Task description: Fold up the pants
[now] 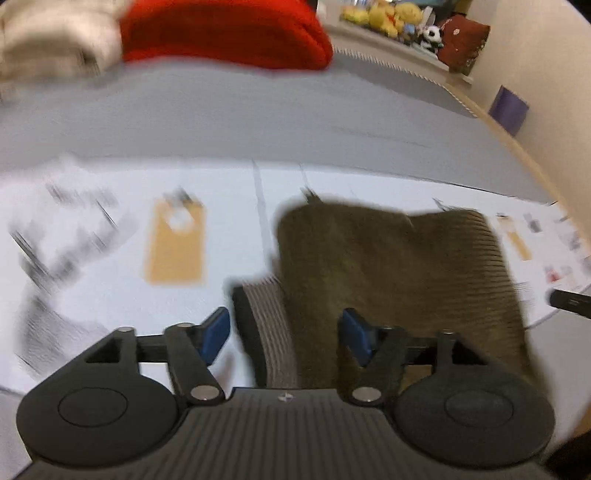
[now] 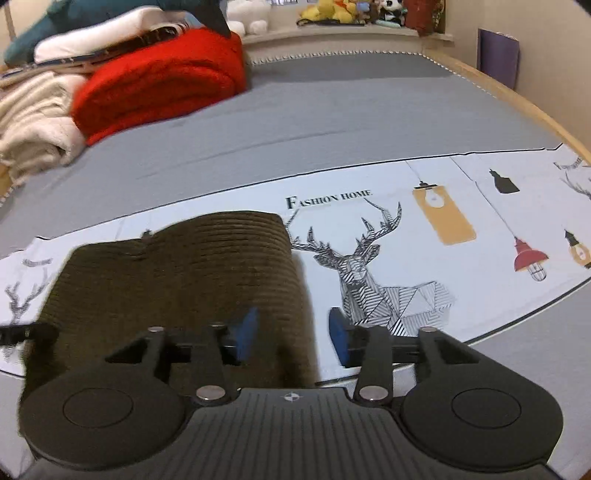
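The pants [image 1: 399, 273] are olive-brown corduroy, folded into a compact bundle on a white printed cloth [image 1: 110, 295]. In the left wrist view, my left gripper [image 1: 284, 334] is open, its blue pads either side of the bundle's left edge, where a striped grey lining [image 1: 269, 325] shows. In the right wrist view, the pants [image 2: 177, 280] lie at lower left, and my right gripper [image 2: 293, 334] is open, astride the bundle's right edge. The left view is motion-blurred.
The white cloth [image 2: 406, 229] with deer and lamp prints lies on a grey bed [image 2: 332, 110]. A red blanket [image 2: 162, 81] and cream bedding [image 2: 33, 122] are piled at the far left. Plush toys [image 2: 332, 11] line a far shelf. A wall runs along the right.
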The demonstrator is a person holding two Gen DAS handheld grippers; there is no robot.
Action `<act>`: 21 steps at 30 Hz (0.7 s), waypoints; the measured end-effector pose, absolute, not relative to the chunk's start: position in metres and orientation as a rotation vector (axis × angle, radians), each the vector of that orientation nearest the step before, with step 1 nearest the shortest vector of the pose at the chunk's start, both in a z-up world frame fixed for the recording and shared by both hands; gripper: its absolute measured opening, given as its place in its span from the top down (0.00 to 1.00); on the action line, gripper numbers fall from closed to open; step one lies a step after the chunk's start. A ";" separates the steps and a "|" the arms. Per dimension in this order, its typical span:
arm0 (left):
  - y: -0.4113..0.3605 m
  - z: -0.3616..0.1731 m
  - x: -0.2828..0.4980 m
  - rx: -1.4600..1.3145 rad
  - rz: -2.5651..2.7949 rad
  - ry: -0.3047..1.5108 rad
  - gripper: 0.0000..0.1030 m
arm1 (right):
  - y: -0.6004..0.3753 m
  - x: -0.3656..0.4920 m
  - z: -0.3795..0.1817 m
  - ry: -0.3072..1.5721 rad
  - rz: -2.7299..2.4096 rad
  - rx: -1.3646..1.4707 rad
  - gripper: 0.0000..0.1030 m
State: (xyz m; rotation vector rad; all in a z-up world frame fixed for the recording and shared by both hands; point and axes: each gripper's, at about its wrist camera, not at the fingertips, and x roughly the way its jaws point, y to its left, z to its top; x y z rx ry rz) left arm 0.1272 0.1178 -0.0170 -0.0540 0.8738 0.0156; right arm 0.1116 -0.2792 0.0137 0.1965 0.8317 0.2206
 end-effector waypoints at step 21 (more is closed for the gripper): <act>0.096 -0.017 0.076 0.070 -0.214 0.930 0.88 | -0.223 0.083 -0.012 0.954 0.454 -0.082 0.54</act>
